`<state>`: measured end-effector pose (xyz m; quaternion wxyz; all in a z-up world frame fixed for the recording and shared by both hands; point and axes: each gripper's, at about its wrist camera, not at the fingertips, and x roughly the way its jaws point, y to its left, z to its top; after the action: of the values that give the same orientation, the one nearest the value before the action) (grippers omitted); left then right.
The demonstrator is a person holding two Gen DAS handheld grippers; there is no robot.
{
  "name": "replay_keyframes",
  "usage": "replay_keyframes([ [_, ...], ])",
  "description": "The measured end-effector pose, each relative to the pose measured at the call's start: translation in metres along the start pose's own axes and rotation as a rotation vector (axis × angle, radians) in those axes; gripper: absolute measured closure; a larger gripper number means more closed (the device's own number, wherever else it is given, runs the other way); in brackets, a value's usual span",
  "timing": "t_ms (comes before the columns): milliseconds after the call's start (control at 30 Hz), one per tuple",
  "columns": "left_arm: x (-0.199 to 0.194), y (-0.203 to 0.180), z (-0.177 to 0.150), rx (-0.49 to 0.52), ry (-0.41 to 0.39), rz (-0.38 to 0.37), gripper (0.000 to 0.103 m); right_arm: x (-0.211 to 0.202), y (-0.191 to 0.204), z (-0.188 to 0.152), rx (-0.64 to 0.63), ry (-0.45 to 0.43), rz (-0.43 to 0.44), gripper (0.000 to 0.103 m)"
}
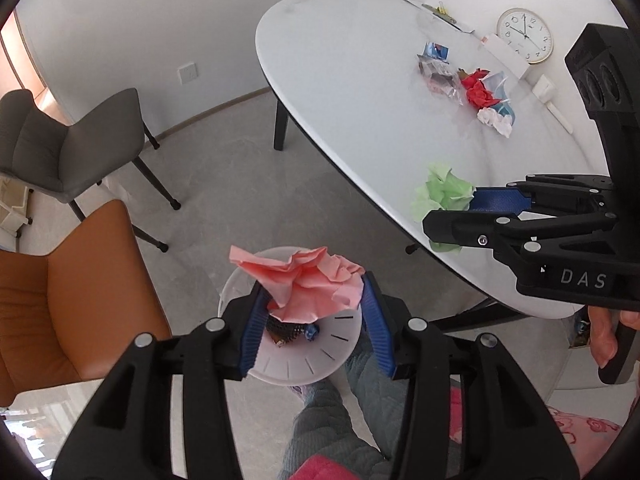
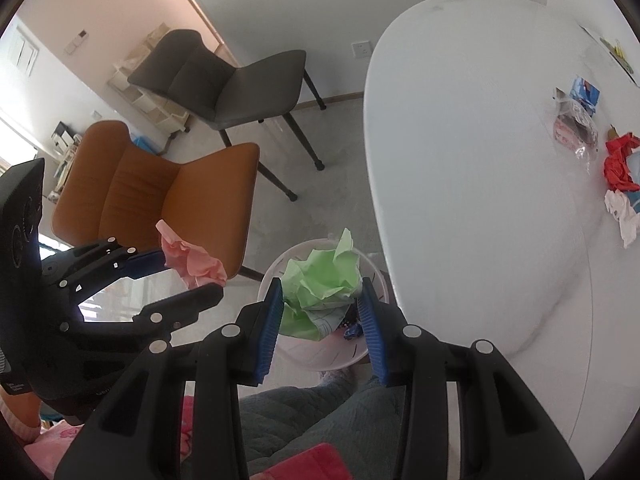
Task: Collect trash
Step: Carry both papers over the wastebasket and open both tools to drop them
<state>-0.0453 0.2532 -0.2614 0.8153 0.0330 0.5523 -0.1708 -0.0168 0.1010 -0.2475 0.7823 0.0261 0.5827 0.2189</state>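
Here the left gripper (image 1: 310,318) has its fingers closed on a crumpled pink paper (image 1: 308,284), and the white bin (image 1: 296,368) shows directly beyond it, at the frame's lower centre. The right gripper (image 2: 322,320) likewise pinches a green paper wad (image 2: 320,280) over the same bin (dark scraps and a blue wrapper already lie inside). More trash (image 1: 484,96) remains on the tabletop (image 1: 360,80), upper right of the left view.
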Motion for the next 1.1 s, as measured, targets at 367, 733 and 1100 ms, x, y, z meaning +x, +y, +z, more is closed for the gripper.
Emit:
replay_keyframes([
  [367,0.006,0.000,-0.006,0.011,0.028,-0.009,0.029,0.018,0.006,0.009,-0.052,0.047,0.009,0.064],
  [733,0.003,0.012,-0.003,-0.026,0.040,-0.013,0.019,0.026,0.009,0.017,-0.087,0.072,0.020,0.064],
  [1100,-0.026,0.053,-0.011,-0.090,0.015,0.090,0.014,0.038,0.030,0.016,-0.195,0.111,0.024,0.064],
])
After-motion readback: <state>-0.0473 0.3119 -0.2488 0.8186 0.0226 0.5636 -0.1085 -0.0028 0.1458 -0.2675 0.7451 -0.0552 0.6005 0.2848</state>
